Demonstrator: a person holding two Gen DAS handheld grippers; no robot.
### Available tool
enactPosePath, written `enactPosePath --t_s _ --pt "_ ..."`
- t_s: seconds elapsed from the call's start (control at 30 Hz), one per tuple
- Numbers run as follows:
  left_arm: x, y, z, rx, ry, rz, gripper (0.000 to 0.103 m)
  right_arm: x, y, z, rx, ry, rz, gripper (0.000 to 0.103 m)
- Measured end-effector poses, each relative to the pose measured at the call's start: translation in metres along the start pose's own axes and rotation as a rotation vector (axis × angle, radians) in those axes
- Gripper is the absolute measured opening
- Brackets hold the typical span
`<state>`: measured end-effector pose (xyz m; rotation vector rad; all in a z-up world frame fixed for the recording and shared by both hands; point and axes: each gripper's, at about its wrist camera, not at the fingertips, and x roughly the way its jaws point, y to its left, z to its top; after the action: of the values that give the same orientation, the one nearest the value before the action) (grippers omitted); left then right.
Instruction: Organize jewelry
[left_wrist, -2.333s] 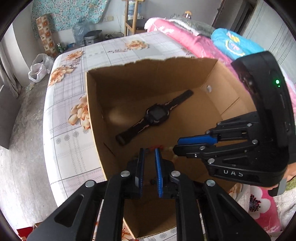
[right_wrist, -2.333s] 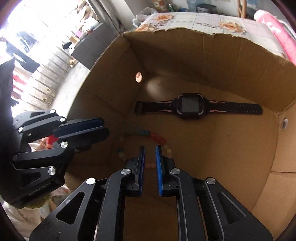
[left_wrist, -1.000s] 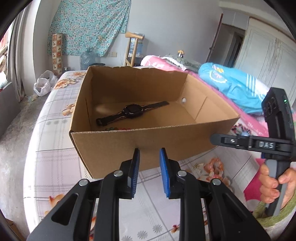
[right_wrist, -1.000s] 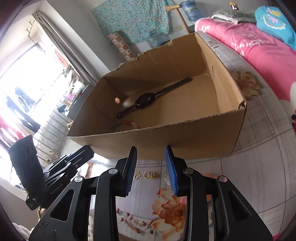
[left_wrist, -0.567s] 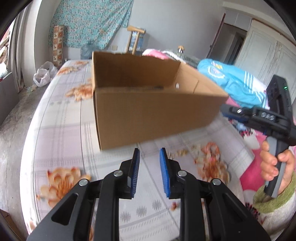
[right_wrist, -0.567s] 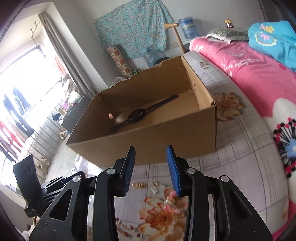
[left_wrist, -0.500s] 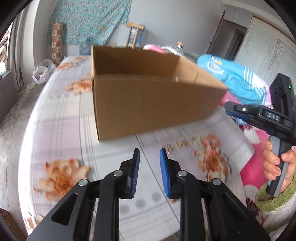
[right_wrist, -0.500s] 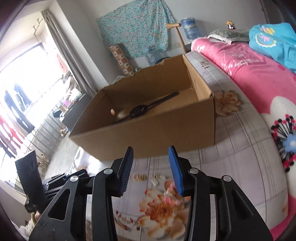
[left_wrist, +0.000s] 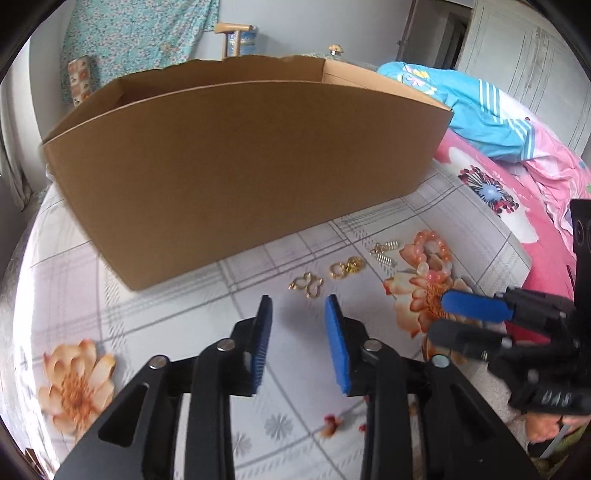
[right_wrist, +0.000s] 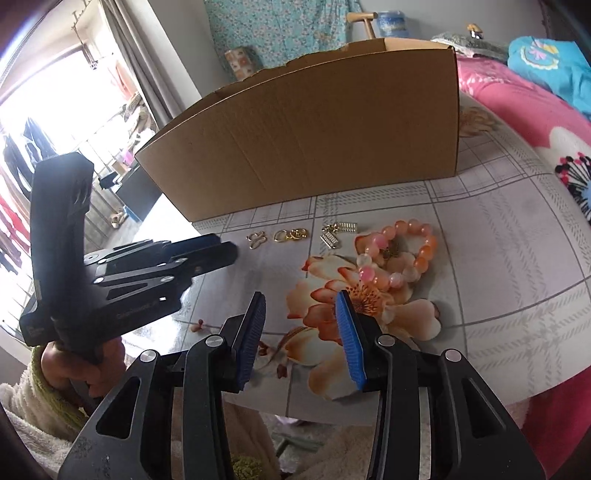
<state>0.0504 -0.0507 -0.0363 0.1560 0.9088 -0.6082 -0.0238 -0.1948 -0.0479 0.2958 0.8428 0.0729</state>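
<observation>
Left gripper hovers over the gold earrings, jaws opening, nothing between them; right gripper near the bead bracelet, jaws apart, empty.

Daylight, bright overall; window at upper left of right wrist view blown out to white; soft shadows under left gripper fingers on the bedsheet; heavy fisheye bend, black vignette corners; printed flower at left edge motion-blurred; cardboard box edges slightly soft.
</observation>
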Motion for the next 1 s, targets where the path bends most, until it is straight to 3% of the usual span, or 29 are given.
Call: enactPosePath --t_s 0.23,0.53,0.7,0.83,1.0 --pt "0.016 -0.005 0.015 -0.012 0.024 0.027 0.032 0.009 0.008 -0.005 -0.014 -0.007 -0.003 0.038" --pt "0.024 -0.024 0.017 0.042 0.033 0.155 0.032 0.006 0.0 -0.011 -0.013 -0.027 0.011 0.036" --pt "0.024 -0.025 0.016 0.036 0.031 0.161 0.019 0.0 -0.004 -0.013 -0.002 -0.036 0.018 0.036" --pt "0.023 -0.023 0.015 0.038 0.029 0.156 0.019 -0.002 -0.009 -0.013 0.008 -0.042 0.021 0.036" --pt "0.02 -0.017 0.015 0.015 0.025 0.124 0.007 -0.003 -0.01 -0.012 0.014 -0.044 0.019 0.036"
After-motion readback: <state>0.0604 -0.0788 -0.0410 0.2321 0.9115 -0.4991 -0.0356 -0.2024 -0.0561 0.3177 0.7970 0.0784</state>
